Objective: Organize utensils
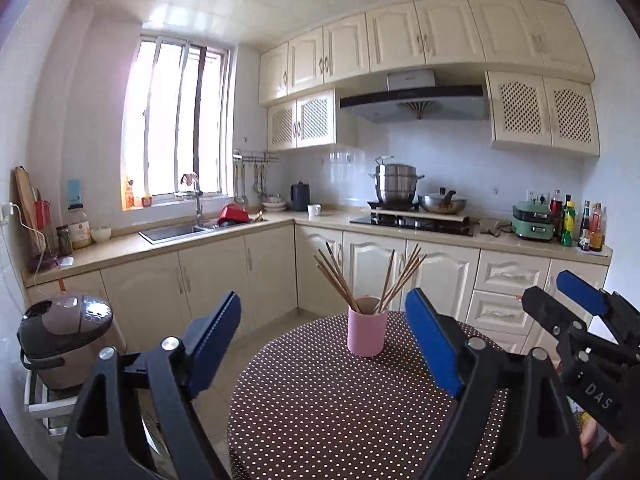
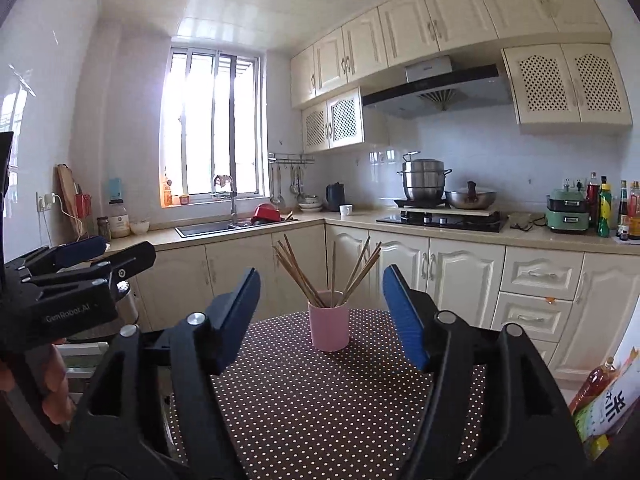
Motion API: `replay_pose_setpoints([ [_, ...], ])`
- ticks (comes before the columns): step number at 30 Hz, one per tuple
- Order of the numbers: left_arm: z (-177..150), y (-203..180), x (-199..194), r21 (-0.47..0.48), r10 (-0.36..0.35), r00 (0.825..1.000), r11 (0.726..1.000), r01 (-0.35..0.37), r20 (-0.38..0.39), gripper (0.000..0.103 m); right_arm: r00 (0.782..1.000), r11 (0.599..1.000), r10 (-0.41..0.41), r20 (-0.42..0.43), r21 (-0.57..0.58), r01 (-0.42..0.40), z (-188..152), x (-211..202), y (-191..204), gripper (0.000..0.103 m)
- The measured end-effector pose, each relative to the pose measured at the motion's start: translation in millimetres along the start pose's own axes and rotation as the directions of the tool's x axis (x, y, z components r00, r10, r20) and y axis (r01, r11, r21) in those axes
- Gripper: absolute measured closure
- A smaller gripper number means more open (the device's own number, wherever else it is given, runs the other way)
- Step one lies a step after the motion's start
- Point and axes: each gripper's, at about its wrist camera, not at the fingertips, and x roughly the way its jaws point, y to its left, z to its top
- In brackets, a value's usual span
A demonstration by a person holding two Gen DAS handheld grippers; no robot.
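A pink cup [image 1: 367, 332] stands upright on the round table with a dark polka-dot cloth [image 1: 320, 408]. Several wooden chopsticks [image 1: 340, 280] stand in it, fanned out. My left gripper [image 1: 324, 320] is open and empty, held above the table on the near side of the cup. The right gripper [image 1: 568, 296] shows at the right edge of this view. In the right wrist view the pink cup [image 2: 329, 326] with chopsticks [image 2: 304, 276] sits ahead between the open, empty fingers of my right gripper [image 2: 322, 300]. The left gripper [image 2: 100, 254] shows at the left.
A rice cooker [image 1: 66, 336] stands on a low rack left of the table. Cream base cabinets [image 1: 224, 272] and a counter with sink [image 1: 176, 232] and hob [image 1: 412, 222] run behind. Bottles and packets [image 2: 608, 400] sit at the right of the table.
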Motion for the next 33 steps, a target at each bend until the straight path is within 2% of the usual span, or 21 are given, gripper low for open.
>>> replay_pose_setpoints([
  [9,2,4,-45,-0.001,0.031,0.996,1.000,-0.031,0.081,0.019,0.999,0.999,0.025,0.038,-0.036,-0.023,11,-32,17,0.016],
  [14,2,6,-62,-0.017,0.028,0.995,0.999,-0.027,0.097,0.017,0.999,0.997,0.019,0.042,-0.069,-0.016,13,-38,25,0.013],
  [20,1,1,-69,0.014,0.038,0.993,0.999,-0.040,0.109,0.013,0.999,0.998,0.030,0.041,-0.060,-0.028,10,-40,30,0.009],
  [33,4,1,-50,0.018,0.038,0.993,0.999,-0.040,0.108,0.011,0.999,0.998,0.024,0.038,-0.060,-0.022,11,-28,27,0.007],
])
